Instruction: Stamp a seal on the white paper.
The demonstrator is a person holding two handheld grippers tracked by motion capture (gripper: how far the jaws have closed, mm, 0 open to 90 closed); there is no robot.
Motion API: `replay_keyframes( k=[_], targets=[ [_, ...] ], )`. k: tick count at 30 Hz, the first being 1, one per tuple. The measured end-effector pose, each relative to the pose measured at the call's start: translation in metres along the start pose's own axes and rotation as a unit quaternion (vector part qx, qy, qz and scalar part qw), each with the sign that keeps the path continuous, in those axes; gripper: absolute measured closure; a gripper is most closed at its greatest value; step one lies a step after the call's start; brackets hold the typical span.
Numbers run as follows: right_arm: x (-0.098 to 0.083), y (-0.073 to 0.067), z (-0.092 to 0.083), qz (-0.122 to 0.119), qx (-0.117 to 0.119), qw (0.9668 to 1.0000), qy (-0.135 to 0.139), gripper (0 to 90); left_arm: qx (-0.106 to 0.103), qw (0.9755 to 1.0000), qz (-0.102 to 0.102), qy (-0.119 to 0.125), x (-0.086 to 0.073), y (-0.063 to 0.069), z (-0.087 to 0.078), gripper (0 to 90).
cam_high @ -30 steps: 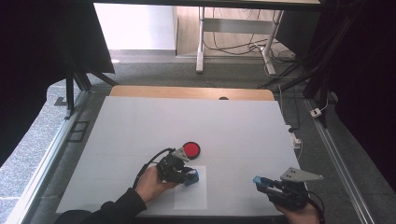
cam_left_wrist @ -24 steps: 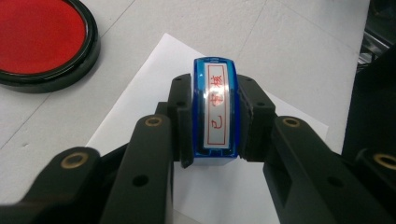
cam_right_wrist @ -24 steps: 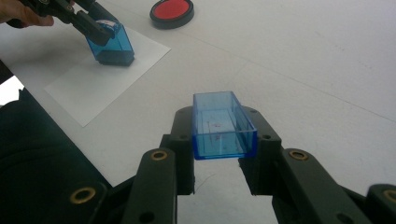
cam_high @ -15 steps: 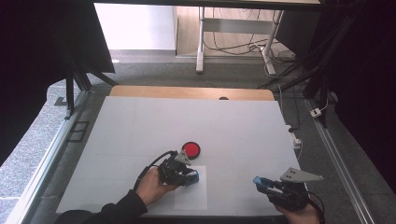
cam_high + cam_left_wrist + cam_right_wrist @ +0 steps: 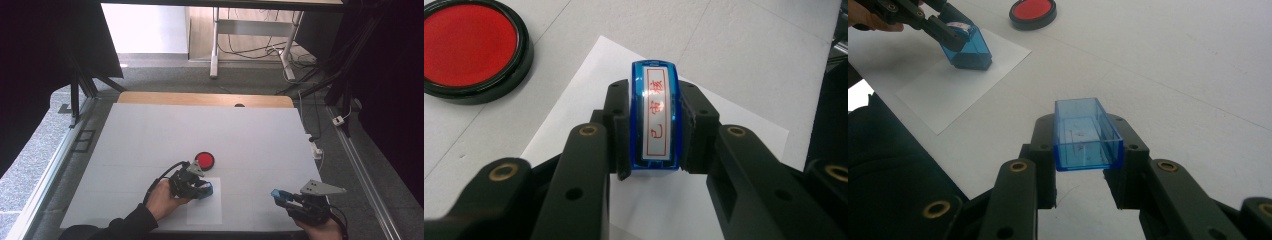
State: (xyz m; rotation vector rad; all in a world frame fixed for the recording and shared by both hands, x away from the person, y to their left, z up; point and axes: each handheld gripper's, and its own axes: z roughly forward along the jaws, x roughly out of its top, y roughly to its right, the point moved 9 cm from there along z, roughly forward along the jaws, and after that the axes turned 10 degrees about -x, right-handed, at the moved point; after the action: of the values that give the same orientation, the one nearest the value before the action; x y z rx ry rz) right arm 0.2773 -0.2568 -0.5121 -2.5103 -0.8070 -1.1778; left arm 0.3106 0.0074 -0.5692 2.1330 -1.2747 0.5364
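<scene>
Black jaws hide the flanks of the blue stamp; the left gripper clamps it at frame centre, its base hidden against the white paper. Lower centre, the right gripper pinches the clear blue cap. Upper left, the red ink pad is cut off.

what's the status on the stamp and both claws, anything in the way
Left claw shut on blue stamp, over white paper. Right claw shut on stamp cap. Ink pad alongside, nothing blocking.
</scene>
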Motion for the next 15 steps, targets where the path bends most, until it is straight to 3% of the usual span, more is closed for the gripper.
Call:
replay_keyframes(
  k=[10,15],
  targets=[
    [0.0001,0.0001,-0.0004,0.000,0.000,1.0000,0.001,68.3,0.003,1.0000,0.007,-0.006,0.0016,0.0010,-0.0008,70.3],
    [0.0001,0.0001,-0.0005,0.000,0.000,1.0000,0.001,68.3,0.000,1.0000,0.007,0.005,0.0049,0.0019,-0.0069,70.3]
  ],
)
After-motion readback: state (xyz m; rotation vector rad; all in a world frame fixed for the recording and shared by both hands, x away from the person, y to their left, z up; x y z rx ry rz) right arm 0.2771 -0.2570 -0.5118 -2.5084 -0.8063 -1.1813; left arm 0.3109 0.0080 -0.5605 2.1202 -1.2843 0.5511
